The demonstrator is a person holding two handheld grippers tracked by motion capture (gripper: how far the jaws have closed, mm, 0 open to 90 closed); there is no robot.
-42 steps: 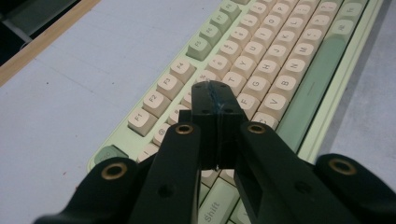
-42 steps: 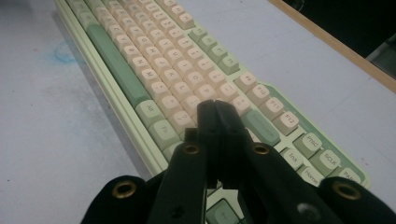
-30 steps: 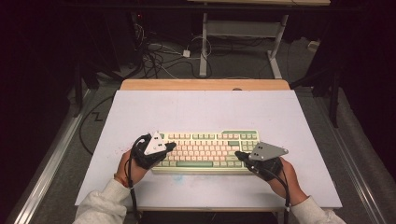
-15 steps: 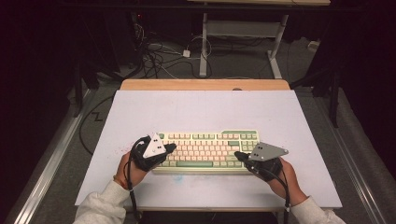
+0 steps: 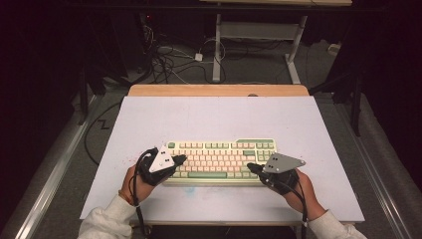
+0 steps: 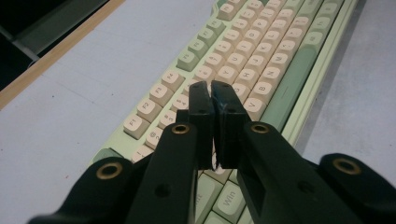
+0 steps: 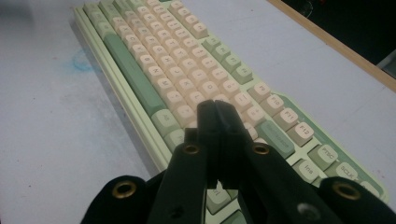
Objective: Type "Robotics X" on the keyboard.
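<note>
The keyboard is the one obstacle on the white table top. Beyond the keyboard, the top lies bare up to the wooden edge. Left and right of the keyboard, bare strips run past its ends.

The high view looks forward and down from above the person's side, far enough to see the whole table. Each gripper view sits low and very close, looking along its own jaws across the keyboard from one end. All three views share the keyboard and the table top.
</note>
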